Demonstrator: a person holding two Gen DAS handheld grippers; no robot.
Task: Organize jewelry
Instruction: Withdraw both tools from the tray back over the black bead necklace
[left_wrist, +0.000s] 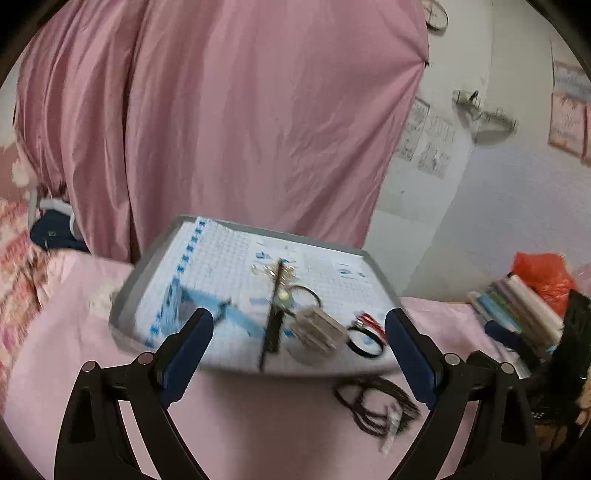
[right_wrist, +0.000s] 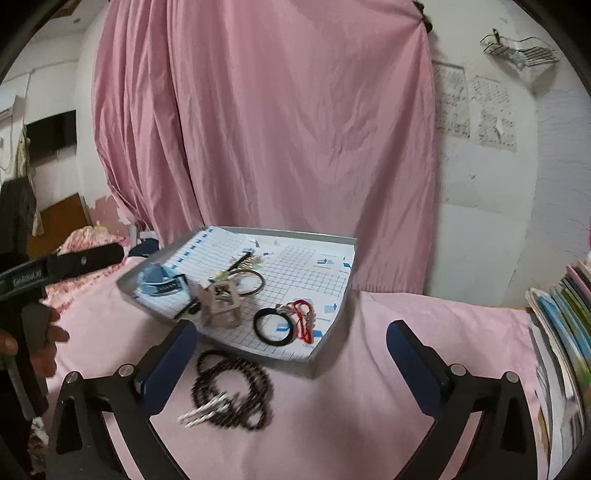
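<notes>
Lying near the tray on pink cloth, dark bead necklace looks light, limp, tangly; grab mid-coil. Right gripper & left gripper both spread wide, empty.

Black grippers — blue pads

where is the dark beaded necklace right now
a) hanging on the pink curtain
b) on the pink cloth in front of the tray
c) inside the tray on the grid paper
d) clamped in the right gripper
b: the dark beaded necklace lies coiled on the pink cloth just outside the near edge of the tray, and the open right gripper holds nothing.
</notes>
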